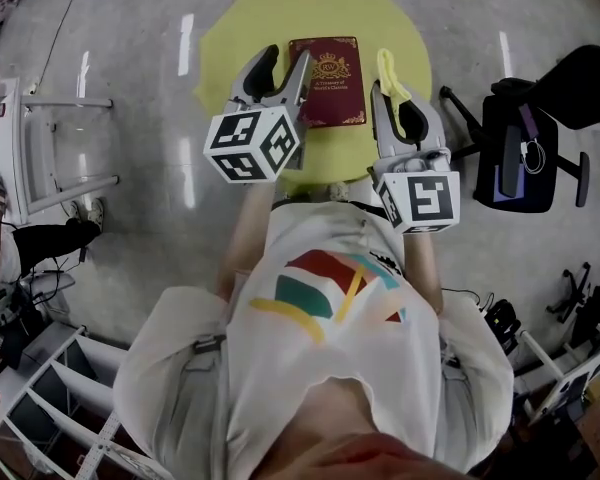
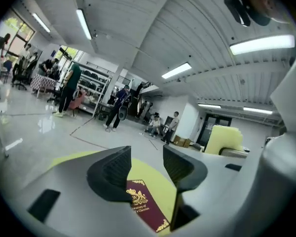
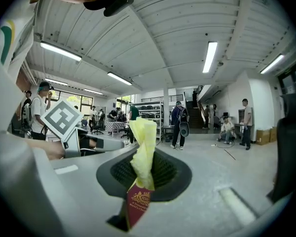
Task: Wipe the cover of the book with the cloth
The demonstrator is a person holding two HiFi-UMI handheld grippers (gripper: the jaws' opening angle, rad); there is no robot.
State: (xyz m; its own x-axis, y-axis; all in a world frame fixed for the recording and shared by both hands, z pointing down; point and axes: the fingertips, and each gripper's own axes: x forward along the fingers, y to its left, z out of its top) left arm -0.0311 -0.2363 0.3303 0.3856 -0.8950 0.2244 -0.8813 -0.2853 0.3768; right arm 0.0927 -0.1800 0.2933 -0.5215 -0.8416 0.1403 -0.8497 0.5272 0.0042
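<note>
On the round yellow surface (image 1: pixel 230 38) lies the maroon hardback book (image 1: pixel 327 80) with gold print (cover up). At its right edge our right gripper (image 1: pixel 398 103) pinches the pale yellow cloth (image 1: pixel 391 76). Our left gripper (image 1: pixel 286 60) hovers at its left edge, jaws apart and empty.

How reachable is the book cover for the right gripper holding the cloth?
Probably yes: the right gripper, shut on the cloth, hovers just beside the book with nothing between them; the open left gripper is at its other edge.
</note>
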